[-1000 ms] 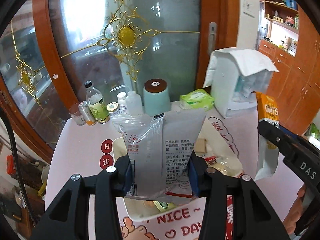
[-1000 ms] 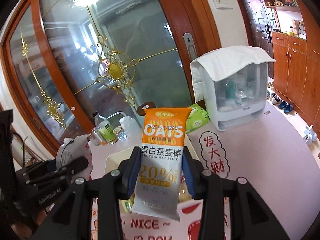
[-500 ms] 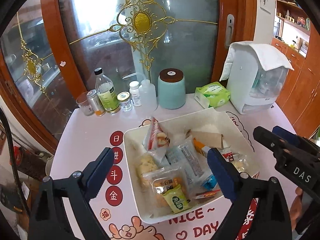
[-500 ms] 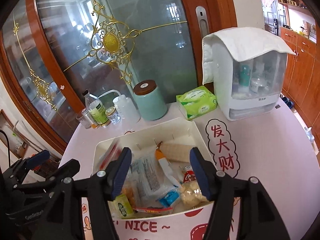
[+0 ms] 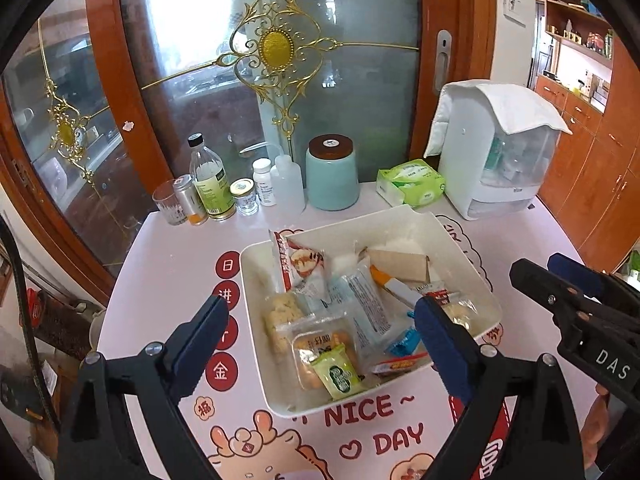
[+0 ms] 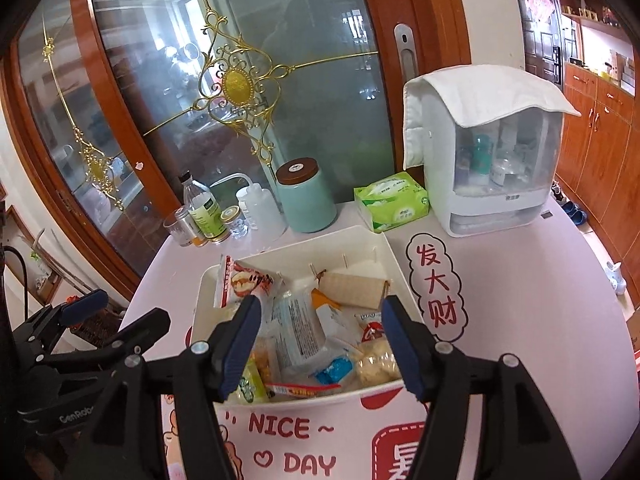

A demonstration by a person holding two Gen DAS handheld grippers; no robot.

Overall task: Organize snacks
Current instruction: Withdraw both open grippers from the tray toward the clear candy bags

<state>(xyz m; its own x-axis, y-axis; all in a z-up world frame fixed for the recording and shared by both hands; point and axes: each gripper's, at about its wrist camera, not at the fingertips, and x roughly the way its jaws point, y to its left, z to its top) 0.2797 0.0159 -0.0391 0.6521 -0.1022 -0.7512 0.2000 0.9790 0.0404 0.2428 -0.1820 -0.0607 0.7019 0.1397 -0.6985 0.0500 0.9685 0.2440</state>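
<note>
Both grippers, left (image 5: 320,332) and right (image 6: 318,340), gape empty just above the tray (image 5: 256,276), the snacks (image 5: 352,312) directly ahead and equally near.

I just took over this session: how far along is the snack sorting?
Done: snack packets lie piled in the white bin. In hand: nothing; the left gripper and right gripper are both open above it. Left: no loose snacks show on the table.
</note>
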